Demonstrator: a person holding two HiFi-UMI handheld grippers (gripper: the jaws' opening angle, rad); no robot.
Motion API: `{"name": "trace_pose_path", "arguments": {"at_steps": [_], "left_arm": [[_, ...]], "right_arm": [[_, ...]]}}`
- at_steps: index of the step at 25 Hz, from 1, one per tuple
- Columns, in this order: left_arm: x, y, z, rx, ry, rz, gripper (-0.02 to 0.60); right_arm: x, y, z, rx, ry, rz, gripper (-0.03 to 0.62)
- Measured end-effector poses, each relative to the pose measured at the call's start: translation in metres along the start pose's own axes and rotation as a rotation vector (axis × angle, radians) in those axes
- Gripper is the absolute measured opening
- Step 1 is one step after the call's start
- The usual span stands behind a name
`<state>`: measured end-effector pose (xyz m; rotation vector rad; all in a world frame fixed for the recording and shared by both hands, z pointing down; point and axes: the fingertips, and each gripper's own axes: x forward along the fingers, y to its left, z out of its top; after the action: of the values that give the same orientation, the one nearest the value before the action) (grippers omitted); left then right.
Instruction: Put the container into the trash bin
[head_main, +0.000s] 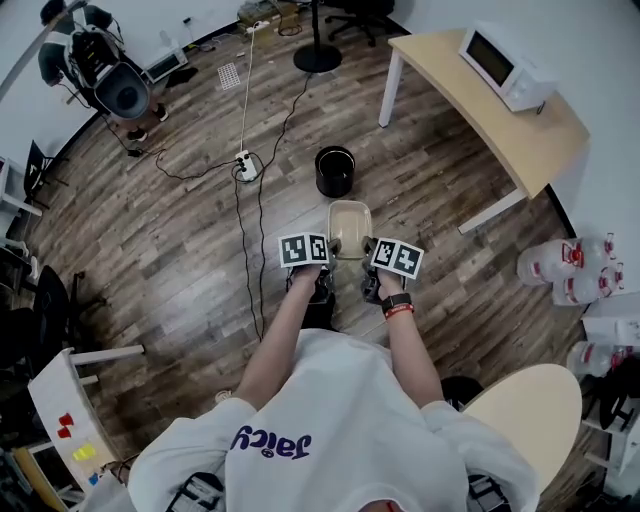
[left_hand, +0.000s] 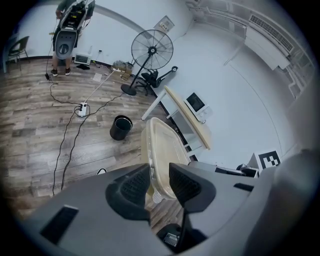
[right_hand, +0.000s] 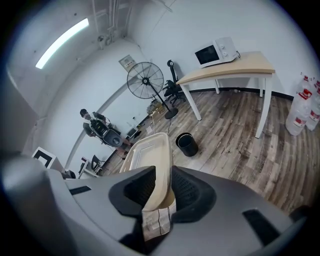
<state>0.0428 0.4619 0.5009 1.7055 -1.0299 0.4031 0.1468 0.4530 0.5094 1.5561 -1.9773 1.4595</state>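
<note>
A beige plastic container (head_main: 349, 228) hangs in the air between both grippers, above the wooden floor. My left gripper (head_main: 322, 260) grips its left rim and my right gripper (head_main: 372, 262) grips its right rim. In the left gripper view the container (left_hand: 162, 150) stands on edge between the pads of the left gripper (left_hand: 159, 185). The right gripper view shows the container (right_hand: 147, 155), with a paper label on its near end, clamped in the right gripper (right_hand: 162, 187). A black round trash bin (head_main: 335, 171) stands open on the floor just beyond the container; both gripper views also show the bin (left_hand: 121, 127) (right_hand: 187, 144).
A wooden table (head_main: 530, 140) with a white microwave (head_main: 500, 65) stands at the right. A power strip (head_main: 246, 165) and its cables lie left of the bin. A fan base (head_main: 317, 57) is farther back. Water jugs (head_main: 570, 270) sit right; a round tabletop (head_main: 525, 410) is near right.
</note>
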Motion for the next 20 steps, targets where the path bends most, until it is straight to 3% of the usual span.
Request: {"name": "trace_pose_path", "arguments": {"at_steps": [4,20], "left_arm": [[0.018,0.012,0.045,-0.034,0.015,-0.011,0.126],[0.064,0.047,0.217,-0.02,0.033,-0.023,0.123]], "right_arm": [[0.035,0.007,0.034,0.009,0.018,-0.015,0.098],[0.145,0.055,0.162,0.038,0.024,-0.042,0.101]]}}
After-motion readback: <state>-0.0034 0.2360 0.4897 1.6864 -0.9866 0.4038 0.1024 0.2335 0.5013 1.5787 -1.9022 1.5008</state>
